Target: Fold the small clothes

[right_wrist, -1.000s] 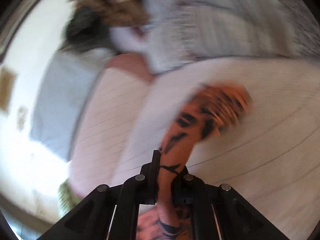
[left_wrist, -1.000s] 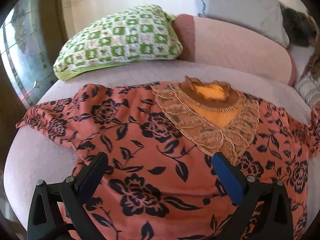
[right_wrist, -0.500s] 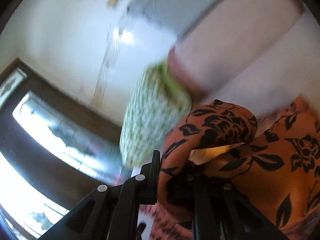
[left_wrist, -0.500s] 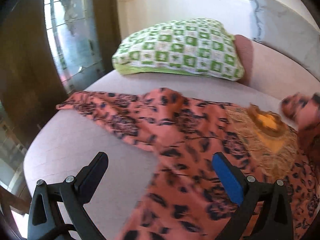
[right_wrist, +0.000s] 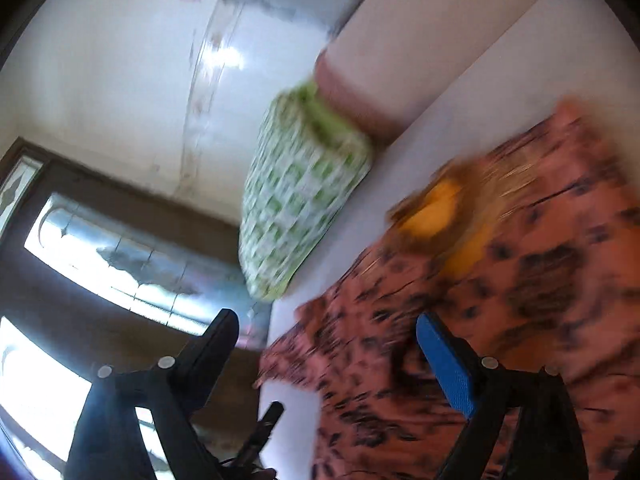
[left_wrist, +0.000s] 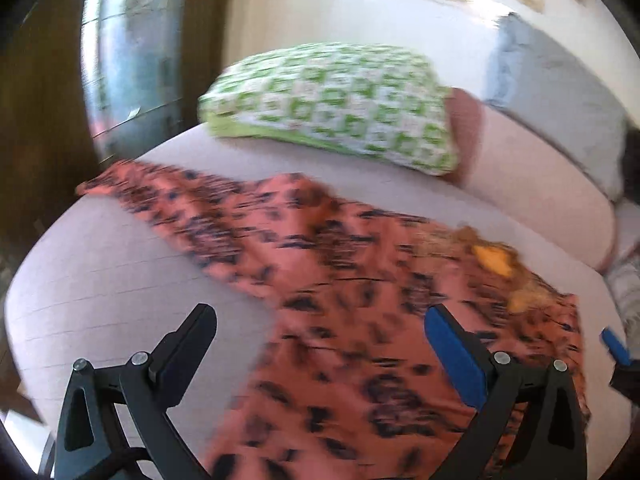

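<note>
The orange floral garment (left_wrist: 344,300) lies spread on the pale bed (left_wrist: 120,272), and we judge ourselves between folds: one side looks turned in across the body, while the far sleeve (left_wrist: 152,188) is not yet folded and stretches out toward the bed's edge.

Nearest to us, the left gripper (left_wrist: 320,340) hovers over the lower cloth with its jaws spread wide and nothing between them. The right gripper (right_wrist: 328,344) is likewise released, jaws apart, hanging above the garment (right_wrist: 500,300); a blue tip of it shows at the right edge of the left view. Both views are smeared by motion, so fine detail of the cloth is hard to read.

Farther on, the embroidered neckline (left_wrist: 496,264) sits near the garment's right edge. Beyond that a green checked pillow (left_wrist: 332,100) rests on the bed against a pink bolster (left_wrist: 532,184), with a grey cushion (left_wrist: 560,92) behind.

Next, we think, the left gripper must reach out to the spread sleeve, pinch it near the cuff and carry it in over the body, keeping the fold edge straight.

Compared with a second ago, the right gripper has let go: it was clenched on a sleeve then, mid-carry half a second ago, and now stands empty. The garment's right side, once spread past the neckline, now ends close beside it.
</note>
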`<action>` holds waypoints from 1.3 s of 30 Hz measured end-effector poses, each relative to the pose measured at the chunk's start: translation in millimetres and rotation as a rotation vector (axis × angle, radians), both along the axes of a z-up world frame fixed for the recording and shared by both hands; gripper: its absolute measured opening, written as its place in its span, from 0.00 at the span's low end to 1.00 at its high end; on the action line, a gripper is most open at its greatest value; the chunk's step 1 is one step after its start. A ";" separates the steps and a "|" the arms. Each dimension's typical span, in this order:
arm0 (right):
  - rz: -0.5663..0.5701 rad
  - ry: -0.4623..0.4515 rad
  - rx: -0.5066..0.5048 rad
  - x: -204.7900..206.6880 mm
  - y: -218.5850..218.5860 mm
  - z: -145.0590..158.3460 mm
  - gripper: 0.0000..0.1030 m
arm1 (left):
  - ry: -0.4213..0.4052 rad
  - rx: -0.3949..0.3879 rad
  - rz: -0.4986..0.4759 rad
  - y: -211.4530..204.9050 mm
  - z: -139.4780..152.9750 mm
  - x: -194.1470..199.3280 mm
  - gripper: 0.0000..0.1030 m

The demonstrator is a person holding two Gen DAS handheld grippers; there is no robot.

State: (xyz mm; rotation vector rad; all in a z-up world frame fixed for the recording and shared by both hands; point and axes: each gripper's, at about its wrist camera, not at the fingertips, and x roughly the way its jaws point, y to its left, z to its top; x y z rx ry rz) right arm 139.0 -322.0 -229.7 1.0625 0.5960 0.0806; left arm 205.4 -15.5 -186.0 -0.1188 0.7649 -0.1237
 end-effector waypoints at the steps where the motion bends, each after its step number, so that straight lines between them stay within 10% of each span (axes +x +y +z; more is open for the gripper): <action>1: -0.026 0.025 -0.001 -10.9 -8.5 -2.0 0.88 | -0.004 0.001 -0.035 -10.7 0.6 -1.6 1.00; 8: -0.073 0.206 0.068 -31.7 -48.1 -60.6 0.35 | 0.071 0.163 -0.126 -104.7 -18.3 9.9 1.00; 16: -0.035 0.350 0.157 -16.2 -68.5 -114.5 0.35 | 0.085 0.352 -0.141 -168.3 -17.4 34.4 1.00; 21: 0.007 0.343 0.207 -13.5 -77.1 -124.7 0.33 | 0.193 0.605 -0.113 -190.9 -58.8 62.7 0.97; 25: 0.019 0.347 0.212 -15.8 -80.5 -126.7 0.29 | 0.288 0.417 -0.144 -161.9 -61.8 68.3 0.37; 28: 0.020 0.352 0.213 -13.9 -78.7 -125.3 0.29 | 0.280 0.295 -0.154 -136.3 -50.0 61.9 0.22; 39: 0.010 0.260 0.159 -12.8 -68.6 -104.3 0.32 | 0.124 -0.046 -0.236 -72.4 2.6 46.8 0.21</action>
